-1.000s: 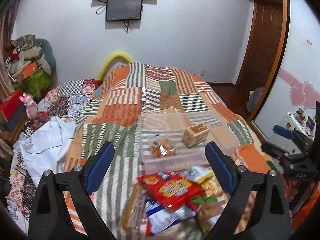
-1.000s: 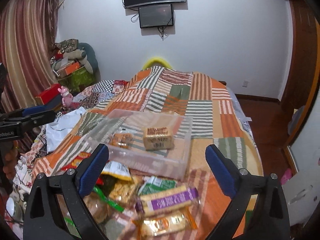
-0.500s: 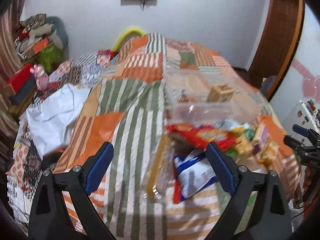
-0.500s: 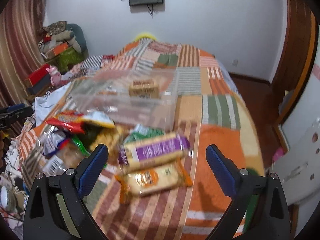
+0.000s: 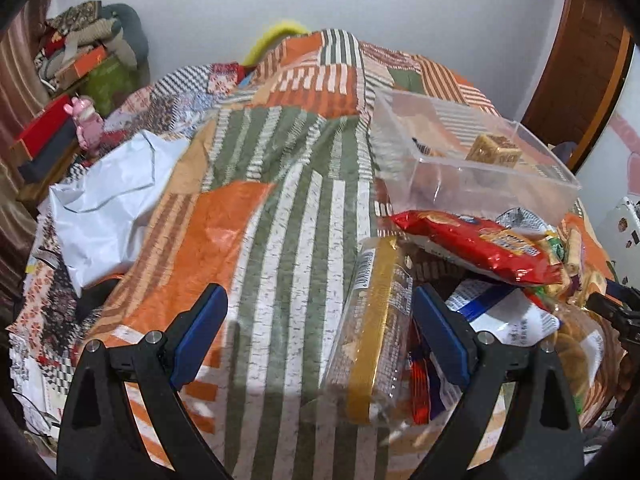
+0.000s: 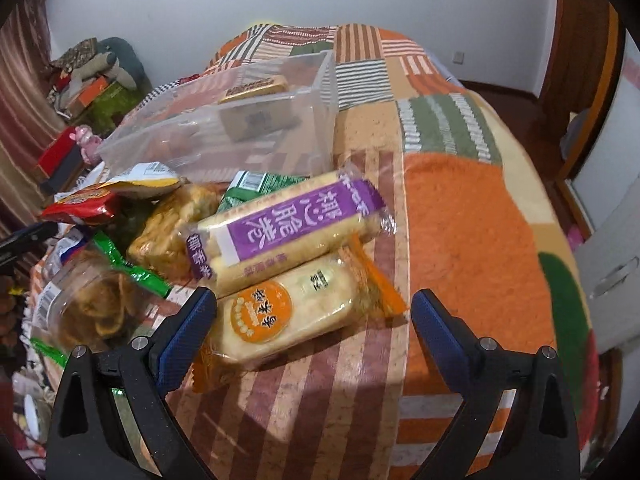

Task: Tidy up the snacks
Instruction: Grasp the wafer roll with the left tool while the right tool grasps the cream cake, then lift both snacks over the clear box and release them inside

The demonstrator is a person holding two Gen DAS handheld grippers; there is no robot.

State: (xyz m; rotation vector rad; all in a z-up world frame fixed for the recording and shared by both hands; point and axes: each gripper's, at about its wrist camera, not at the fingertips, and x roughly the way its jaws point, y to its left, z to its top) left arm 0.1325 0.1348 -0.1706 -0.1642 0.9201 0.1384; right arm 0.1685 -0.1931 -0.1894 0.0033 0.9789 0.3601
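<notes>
Near the bed's (image 6: 472, 240) front edge my right claw (image 6: 312, 322) is spread above the orange-label snack (image 6: 280, 312); my left claw (image 5: 320, 330) is spread too. I should lower straight, squeeze gently, then carry it into the clear bin (image 6: 224, 132) behind the pile.

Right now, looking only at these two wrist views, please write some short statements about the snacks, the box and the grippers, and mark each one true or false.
1. The clear box is empty. False: a tan packet lies inside.
2. The right gripper is open, holding nothing. True.
3. The purple packet lies inside the box. False: it lies on the blanket outside the box.
4. The left gripper is open. True.
5. The red packet sits in front of the box. True.
</notes>
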